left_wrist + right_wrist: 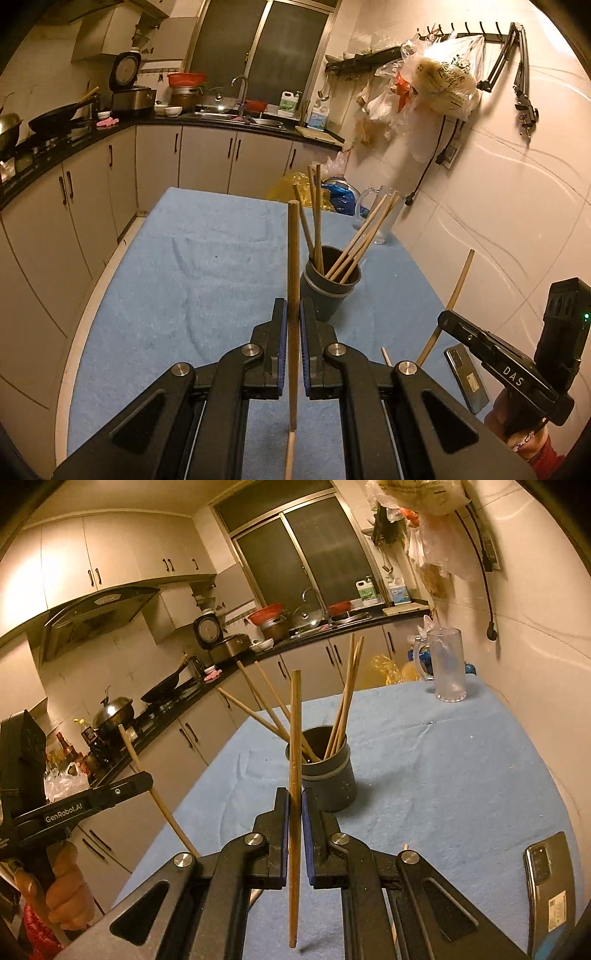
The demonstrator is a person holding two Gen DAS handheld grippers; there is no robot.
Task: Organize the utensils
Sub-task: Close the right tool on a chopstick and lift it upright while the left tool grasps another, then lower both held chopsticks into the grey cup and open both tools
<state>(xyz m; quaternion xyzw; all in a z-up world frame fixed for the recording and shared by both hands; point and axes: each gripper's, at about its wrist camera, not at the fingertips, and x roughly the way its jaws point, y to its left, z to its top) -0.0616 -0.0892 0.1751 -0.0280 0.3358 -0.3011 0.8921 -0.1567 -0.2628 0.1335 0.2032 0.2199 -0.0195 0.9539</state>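
Note:
A dark grey utensil cup (328,291) (328,771) stands on the blue cloth and holds several wooden chopsticks leaning left and right. My left gripper (293,314) is shut on one wooden chopstick (293,258) that stands upright between its blue pads, a little short of the cup and above the cloth. My right gripper (294,801) is shut on another upright chopstick (294,738), also just in front of the cup. Each gripper shows in the other's view: the right one (439,325) with its chopstick (456,291), the left one (147,779) with its chopstick (147,775).
The blue cloth (184,277) covers a table that runs to the tiled wall on the right. A clear glass mug (445,664) stands at the far end. A phone (548,890) lies near the front right. Kitchen counters and cabinets run along the left.

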